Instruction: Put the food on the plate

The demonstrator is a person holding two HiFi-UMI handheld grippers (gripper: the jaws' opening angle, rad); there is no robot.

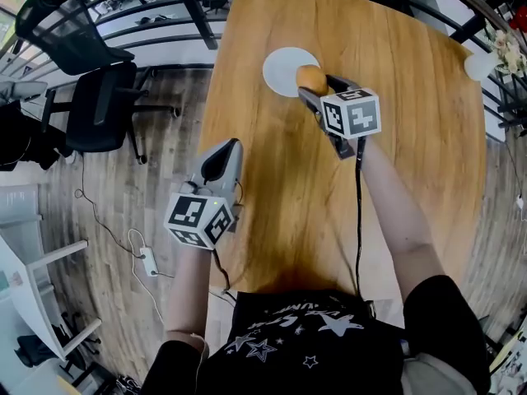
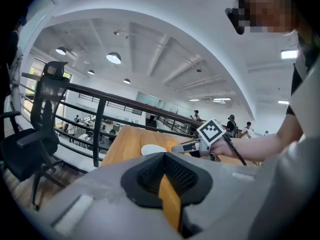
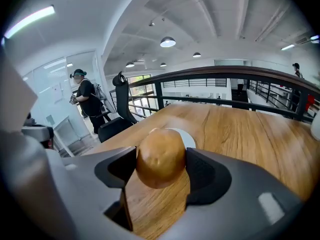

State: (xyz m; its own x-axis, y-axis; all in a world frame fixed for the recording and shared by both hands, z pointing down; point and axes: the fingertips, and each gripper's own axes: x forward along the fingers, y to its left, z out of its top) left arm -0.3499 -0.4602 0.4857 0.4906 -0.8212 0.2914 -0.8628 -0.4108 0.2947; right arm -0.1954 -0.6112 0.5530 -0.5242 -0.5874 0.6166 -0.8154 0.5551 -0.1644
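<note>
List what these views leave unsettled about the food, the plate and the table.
1. Head view: whether the food in the right gripper hangs above the plate or touches it; looking down shows no height.
2. Right gripper view: most of the plate, hidden behind the food.
3. Either view: what the food is, potato or bun.
4. Head view: the white thing at the table's right edge, too small to name.
</note>
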